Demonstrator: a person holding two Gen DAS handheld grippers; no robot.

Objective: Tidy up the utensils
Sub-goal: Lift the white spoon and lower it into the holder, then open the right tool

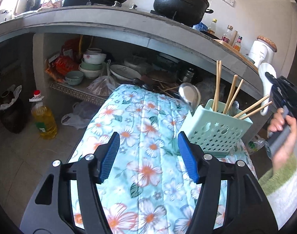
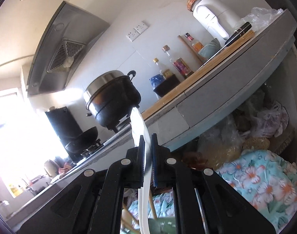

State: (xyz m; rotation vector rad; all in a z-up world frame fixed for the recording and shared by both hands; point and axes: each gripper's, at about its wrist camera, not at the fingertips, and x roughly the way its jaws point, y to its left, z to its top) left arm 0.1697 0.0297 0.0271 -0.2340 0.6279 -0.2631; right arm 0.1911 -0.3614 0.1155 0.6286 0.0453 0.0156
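Gripping white spoon (image 2: 140,128) edgewise, right tool (image 2: 147,136), handle trailing below

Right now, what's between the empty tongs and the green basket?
Only flowery cloth, in the left wrist view. The open left tongs hover close beside the green basket.

The left wrist camera looks down over its fingers (image 1: 127,158) at the flowery cloth (image 1: 140,136), close by. The right wrist camera looks level and tilted toward the stove. Both see the black pot (image 1: 180,5) (image 2: 117,101), near 12 o'clock.
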